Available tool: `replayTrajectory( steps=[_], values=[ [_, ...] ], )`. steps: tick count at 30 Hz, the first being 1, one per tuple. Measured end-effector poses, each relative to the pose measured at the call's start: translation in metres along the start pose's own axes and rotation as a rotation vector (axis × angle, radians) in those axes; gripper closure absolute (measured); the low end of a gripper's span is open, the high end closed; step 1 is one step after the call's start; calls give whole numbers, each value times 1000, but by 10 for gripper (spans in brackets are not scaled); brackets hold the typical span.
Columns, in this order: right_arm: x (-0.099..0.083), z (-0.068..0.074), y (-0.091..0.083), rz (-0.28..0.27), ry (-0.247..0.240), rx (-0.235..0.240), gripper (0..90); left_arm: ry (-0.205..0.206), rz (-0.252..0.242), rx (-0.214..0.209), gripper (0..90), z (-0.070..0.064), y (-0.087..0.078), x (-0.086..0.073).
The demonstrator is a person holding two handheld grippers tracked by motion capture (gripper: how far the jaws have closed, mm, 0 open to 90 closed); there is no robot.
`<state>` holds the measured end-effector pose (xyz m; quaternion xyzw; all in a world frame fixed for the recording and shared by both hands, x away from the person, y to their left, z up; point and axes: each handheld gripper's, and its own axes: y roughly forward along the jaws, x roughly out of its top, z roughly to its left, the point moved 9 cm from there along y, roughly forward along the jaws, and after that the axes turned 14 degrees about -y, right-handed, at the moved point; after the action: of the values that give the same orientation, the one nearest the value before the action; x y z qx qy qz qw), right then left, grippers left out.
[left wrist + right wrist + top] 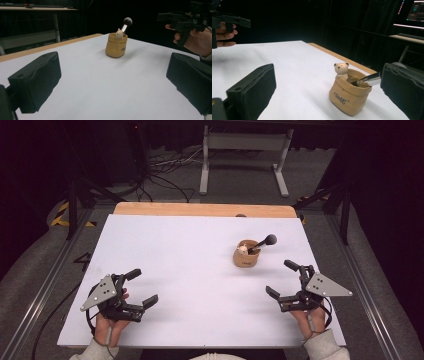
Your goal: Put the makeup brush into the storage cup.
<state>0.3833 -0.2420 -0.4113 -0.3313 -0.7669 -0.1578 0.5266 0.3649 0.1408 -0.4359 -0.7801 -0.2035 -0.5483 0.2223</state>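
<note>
A small tan sack-shaped pot [246, 256] [115, 46] [348, 96] stands on the white table [190, 265], right of centre. A little bear figure [341, 70] [119, 33] peeks over its rim. A silver-handled brush with a dark round head [270, 240] [127, 21] leans out of it. My left gripper [142, 288] [112, 82] is open at the near left, with nothing between its jaws. My right gripper [281, 279] [332, 87] is open at the near right, just short of the pot.
A wooden strip [200, 210] borders the table's far edge. Beyond it on the floor are cables [165, 175] and a grey metal stand [245, 150]. Dark frame legs [75, 205] flank the table.
</note>
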Motion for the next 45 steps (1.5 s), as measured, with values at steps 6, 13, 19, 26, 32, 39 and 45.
replayTrajectory(
  steps=[6, 13, 19, 26, 32, 39, 45],
  values=[
    [-7, 9, 4, 11, -20, 3, 3, 0, 14, -8, 2, -1, 4, -5],
    [-14, 18, 11, 15, -8, -14, 7, 3, 28, -4, 2, 1, 8, -10],
    [-20, 21, 14, 22, 7, -24, 8, -5, 47, -8, 5, 4, 16, -18],
    [-28, 22, 20, 43, 6, -18, 8, 8, 45, 1, 7, 7, 20, -22],
    [-34, 21, 21, 55, 34, -14, 8, 19, 36, 1, 8, 8, 21, -23],
    [-39, 20, 23, 67, 45, -8, 8, 2, 43, 0, 8, 13, 21, -25],
    [-39, 20, 23, 63, 41, -3, 8, -7, 27, 2, 8, 15, 20, -23]
  ],
)
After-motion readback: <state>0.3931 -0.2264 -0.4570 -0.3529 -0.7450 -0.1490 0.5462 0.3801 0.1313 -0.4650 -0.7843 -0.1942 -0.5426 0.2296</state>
